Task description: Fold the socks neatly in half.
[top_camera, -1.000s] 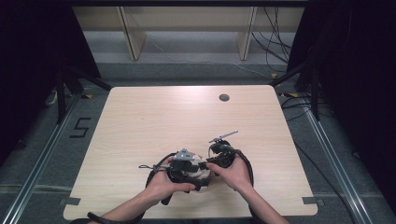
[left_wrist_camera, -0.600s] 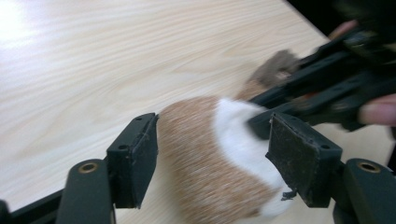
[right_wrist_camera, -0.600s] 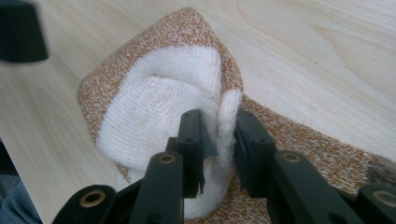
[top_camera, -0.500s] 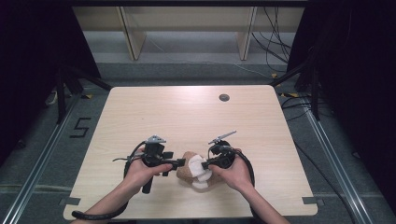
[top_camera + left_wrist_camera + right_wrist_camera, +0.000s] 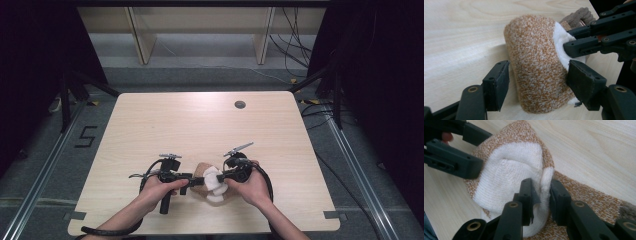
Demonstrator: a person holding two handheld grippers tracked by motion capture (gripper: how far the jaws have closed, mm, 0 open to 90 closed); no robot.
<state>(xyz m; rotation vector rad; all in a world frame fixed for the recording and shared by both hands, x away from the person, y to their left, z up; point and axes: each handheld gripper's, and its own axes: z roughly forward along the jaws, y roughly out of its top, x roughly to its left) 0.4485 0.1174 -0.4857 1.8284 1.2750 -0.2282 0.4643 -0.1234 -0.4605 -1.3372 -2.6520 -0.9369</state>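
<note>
The orange-and-white flecked knitted sock with a white toe (image 5: pixel 536 72) lies bunched into a soft roll near the front edge of the pale wooden table (image 5: pixel 165 125), between the person's two hands. The right gripper (image 5: pixel 541 192) pinches a fold of the white toe between its narrowed jaws; the left gripper (image 5: pixel 537 82) stands wide, its pads on either side of the flecked roll and, as far as I can tell, not pressing it, having just closed a little. The main risk is the thin pinch: the knit is stretchy and loose, so a pull could slide the fold out from between the pads, or the roll could spring open. The left jaws may also catch both layers and bunch them. The sock looks thick and fuzzy, the gripper pads hard, black and flat, the table smooth with faint grain.
</note>
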